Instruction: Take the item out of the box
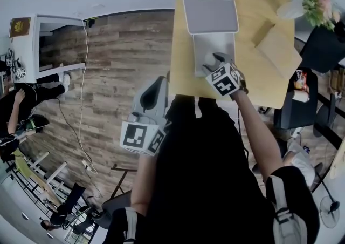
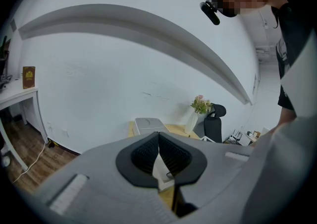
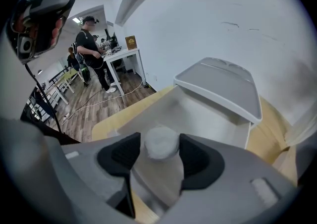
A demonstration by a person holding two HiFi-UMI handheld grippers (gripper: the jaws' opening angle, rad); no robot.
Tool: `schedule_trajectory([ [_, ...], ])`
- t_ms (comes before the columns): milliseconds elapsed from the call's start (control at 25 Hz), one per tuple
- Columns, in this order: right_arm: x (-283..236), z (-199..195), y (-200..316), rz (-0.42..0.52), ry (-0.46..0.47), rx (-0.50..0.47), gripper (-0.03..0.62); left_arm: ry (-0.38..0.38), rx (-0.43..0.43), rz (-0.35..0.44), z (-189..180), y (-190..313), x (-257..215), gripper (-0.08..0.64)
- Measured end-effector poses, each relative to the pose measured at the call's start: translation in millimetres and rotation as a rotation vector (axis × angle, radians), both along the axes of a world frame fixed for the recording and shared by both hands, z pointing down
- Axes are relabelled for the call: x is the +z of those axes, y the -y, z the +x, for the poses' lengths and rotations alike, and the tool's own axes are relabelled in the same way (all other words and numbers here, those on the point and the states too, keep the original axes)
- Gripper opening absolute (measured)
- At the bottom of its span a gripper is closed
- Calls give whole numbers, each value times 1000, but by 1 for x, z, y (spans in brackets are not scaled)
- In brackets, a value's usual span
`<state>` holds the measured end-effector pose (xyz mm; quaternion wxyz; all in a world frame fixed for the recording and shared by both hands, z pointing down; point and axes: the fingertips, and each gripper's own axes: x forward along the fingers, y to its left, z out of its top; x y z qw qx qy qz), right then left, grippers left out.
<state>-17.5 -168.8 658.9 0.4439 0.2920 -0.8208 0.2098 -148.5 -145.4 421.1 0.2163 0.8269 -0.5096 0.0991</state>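
Note:
A grey box (image 1: 214, 47) stands on the wooden table (image 1: 259, 83) with its lid (image 1: 209, 4) swung up and back. My right gripper (image 1: 215, 60) hangs over the box's near part. In the right gripper view its jaws (image 3: 160, 152) are shut on a small round white item (image 3: 160, 142), held just above the box's pale inside (image 3: 203, 116), below the raised lid (image 3: 223, 86). My left gripper (image 1: 158, 85) is off the table's near left corner, over the floor, pointing at the far wall. Its pads (image 2: 158, 143) meet with nothing between them. The box (image 2: 148, 125) shows beyond them.
A flat brown cardboard piece (image 1: 277, 47) lies on the table's right side, with a vase of flowers (image 1: 317, 4) at the far right corner. A black chair (image 1: 294, 109) stands to the right. A white desk (image 1: 48, 48) and people are far left, across the wooden floor.

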Motion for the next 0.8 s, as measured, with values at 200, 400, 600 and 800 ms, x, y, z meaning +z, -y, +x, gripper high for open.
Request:
schedule_trajectory([
  [200, 4, 0, 0, -17, -10, 15, 225, 3, -15, 5, -6, -1, -2, 9],
  [400, 2, 4, 4, -10, -19, 31, 193, 5, -23, 12, -8, -4, -5, 9],
  [600, 1, 3, 4, -8, -24, 39, 190, 6, -34, 14, -13, -8, -7, 9],
  [800, 0, 4, 3, -1, -28, 42, 190, 6, -39, 22, -14, -11, -10, 9],
])
